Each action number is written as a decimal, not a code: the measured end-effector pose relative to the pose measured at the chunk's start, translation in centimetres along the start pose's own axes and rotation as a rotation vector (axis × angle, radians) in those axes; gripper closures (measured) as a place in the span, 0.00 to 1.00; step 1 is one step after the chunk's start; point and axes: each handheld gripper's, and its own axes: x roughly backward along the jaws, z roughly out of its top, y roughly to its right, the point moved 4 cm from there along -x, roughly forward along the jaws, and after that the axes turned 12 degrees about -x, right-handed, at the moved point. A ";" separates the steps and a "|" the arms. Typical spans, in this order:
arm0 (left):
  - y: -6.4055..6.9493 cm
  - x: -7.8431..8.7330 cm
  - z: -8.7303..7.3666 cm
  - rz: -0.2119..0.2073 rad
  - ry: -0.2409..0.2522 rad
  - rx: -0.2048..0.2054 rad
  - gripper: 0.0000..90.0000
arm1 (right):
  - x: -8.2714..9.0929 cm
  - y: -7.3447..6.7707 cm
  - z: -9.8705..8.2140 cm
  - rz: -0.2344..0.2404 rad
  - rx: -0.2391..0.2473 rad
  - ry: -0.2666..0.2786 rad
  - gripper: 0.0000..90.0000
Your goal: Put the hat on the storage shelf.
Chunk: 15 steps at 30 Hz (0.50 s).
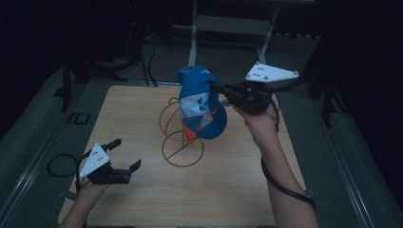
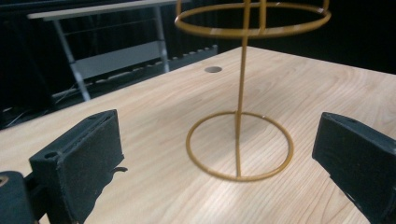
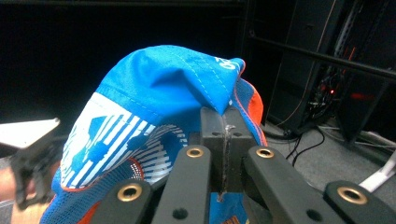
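1 cap point(image 1: 202, 107), 1 wire stand point(image 1: 180, 142)

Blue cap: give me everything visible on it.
The blue cap looks like thin fabric with a white-and-blue printed panel, orange trim and mesh along its lower edge. It hangs crumpled in the air over the gold wire stand, pinched at a fold by the shut right gripper. Whether it touches the stand's top ring is unclear.

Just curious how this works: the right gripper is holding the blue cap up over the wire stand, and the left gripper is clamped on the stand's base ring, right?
Not quite. The left gripper is open and grips nothing; the left gripper view shows its jaws apart with the wire stand ahead, untouched. The right gripper does hold the blue cap above the stand.
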 end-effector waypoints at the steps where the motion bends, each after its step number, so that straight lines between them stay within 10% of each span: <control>1: 0.2 0.0 -0.6 0.001 -0.011 0.011 0.02 | -0.7 0.0 0.0 0.004 -0.005 -0.006 1.00; 15: 0.3 0.5 -4.8 0.017 -0.026 0.101 0.02 | -9.9 -2.6 -0.6 0.099 -0.031 -0.143 1.00</control>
